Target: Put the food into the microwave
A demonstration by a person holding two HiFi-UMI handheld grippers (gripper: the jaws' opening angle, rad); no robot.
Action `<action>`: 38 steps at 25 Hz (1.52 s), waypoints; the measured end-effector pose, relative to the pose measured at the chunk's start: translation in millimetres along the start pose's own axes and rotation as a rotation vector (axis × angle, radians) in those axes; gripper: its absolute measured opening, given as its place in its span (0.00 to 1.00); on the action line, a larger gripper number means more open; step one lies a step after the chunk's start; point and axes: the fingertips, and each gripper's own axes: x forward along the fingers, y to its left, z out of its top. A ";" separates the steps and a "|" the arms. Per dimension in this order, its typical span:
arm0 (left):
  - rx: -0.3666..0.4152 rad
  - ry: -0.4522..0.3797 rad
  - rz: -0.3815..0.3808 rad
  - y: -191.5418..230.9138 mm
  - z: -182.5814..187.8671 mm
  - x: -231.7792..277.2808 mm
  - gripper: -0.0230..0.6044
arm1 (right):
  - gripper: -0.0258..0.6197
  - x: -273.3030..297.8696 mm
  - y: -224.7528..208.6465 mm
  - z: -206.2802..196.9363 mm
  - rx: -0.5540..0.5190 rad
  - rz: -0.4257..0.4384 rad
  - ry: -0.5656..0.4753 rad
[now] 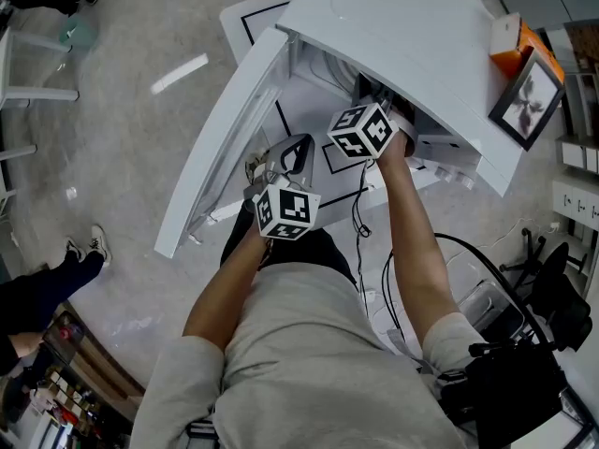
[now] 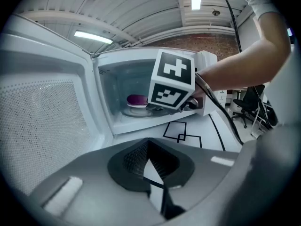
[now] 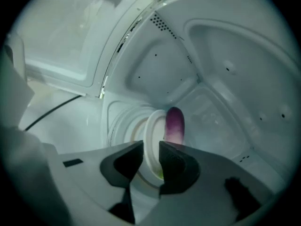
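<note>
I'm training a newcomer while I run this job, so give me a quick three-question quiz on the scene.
1. True or false: the microwave has its door standing open.
2. The purple food lies on: A a white plate; B a bowl; C the floor.
3. What stands between the jaws of the right hand-held gripper?
Key: 1 true; 2 A; 3 the white plate's rim.

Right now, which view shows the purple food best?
The right gripper view: the purple food sits close up and central on the white plate. The left gripper view shows it small, beside the marker cube. The head view hides it inside the microwave.
</note>
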 end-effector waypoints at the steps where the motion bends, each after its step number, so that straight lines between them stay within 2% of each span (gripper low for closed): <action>1: 0.002 0.000 0.000 -0.1 0.6 -0.3 0.05 | 0.20 -1.9 -0.1 1.6 0.036 0.025 -0.008; 6: -0.006 -0.001 -0.005 -2.5 1.5 0.5 0.05 | 0.26 -11.9 2.6 8.9 0.158 0.100 -0.067; 16: -0.052 -0.035 -0.017 -5.0 10.3 -1.2 0.05 | 0.26 -62.7 4.3 9.4 0.174 0.026 -0.168; 22: -0.101 -0.090 -0.030 -7.7 22.0 -11.5 0.05 | 0.26 -112.8 11.6 16.5 0.194 -0.051 -0.293; 23: -0.112 -0.104 -0.030 -7.2 25.0 -13.8 0.05 | 0.25 -120.7 11.8 16.6 0.217 -0.056 -0.314; 24: -0.119 -0.118 -0.030 -6.5 28.7 -16.0 0.05 | 0.21 -127.8 11.8 16.1 0.254 -0.052 -0.335; 25: -0.122 -0.134 -0.032 -5.8 33.4 -18.3 0.05 | 0.12 -133.7 12.1 15.2 0.297 -0.042 -0.355; 26: -0.120 -0.150 -0.036 -5.3 38.8 -20.5 0.05 | 0.09 -138.4 12.8 13.7 0.338 -0.029 -0.371; 33: -0.134 -0.234 -0.066 -13.2 62.3 -34.0 0.05 | 0.06 -165.5 18.3 6.8 0.535 0.062 -0.500; 38: -0.149 -0.355 -0.079 -17.3 90.2 -52.0 0.05 | 0.06 -203.8 3.7 17.1 0.627 0.067 -0.650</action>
